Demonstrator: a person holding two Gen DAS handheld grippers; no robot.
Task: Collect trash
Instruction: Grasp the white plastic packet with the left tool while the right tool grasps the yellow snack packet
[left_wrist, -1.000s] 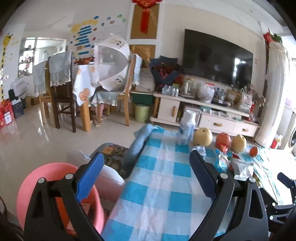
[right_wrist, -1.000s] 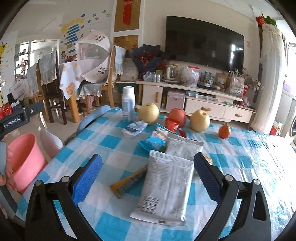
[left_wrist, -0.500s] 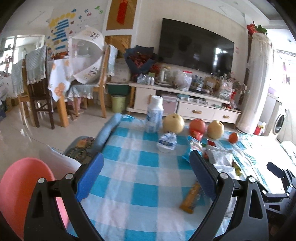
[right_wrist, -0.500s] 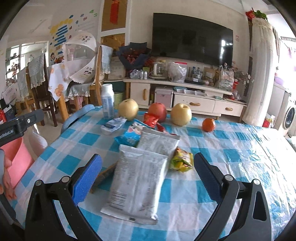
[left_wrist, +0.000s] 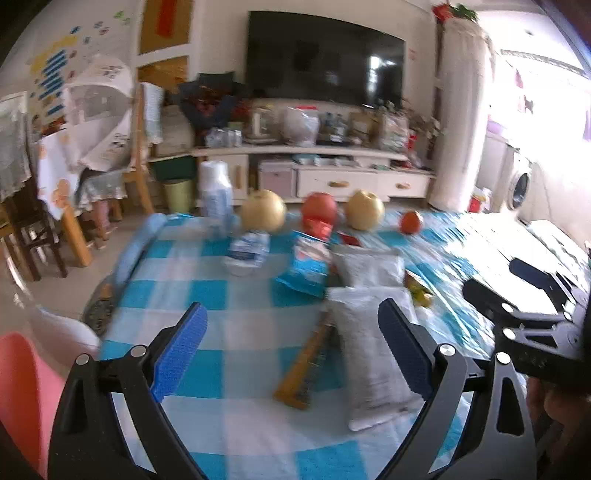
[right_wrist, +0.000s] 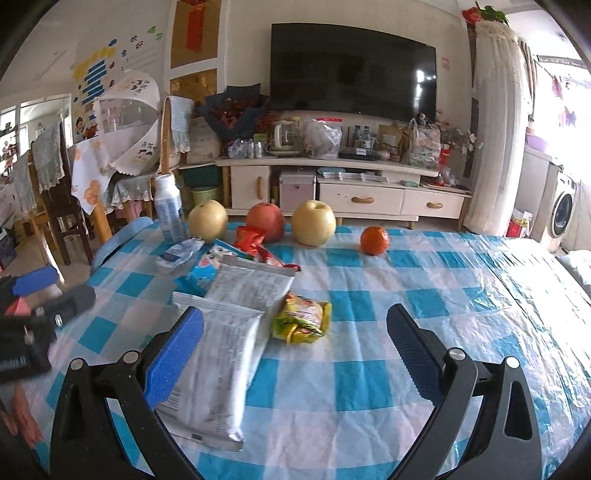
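Blurred wrappers (left_wrist: 369, 332) on checked tablecloth (left_wrist: 221, 288) beyond wide-apart left hand-held gripper (left_wrist: 291, 343)

Wrappers (right_wrist: 218, 354) crowd the left half of the checked table (right_wrist: 424, 295), overlapping from the fruit row (right_wrist: 314, 223) toward the near edge. To their right the cloth lies open, broken only by an orange (right_wrist: 374, 240) at the far side.

On the table (right_wrist: 424, 280), four fruits (right_wrist: 313, 223) stand in a row at the far edge, a bottle (right_wrist: 168, 214) at their left. Before them lie overlapping wrappers (right_wrist: 218, 354), a crumpled packet (right_wrist: 301, 323) just to their right. Behind the table stands a TV cabinet (right_wrist: 332, 184), chairs (right_wrist: 55, 192) to the left
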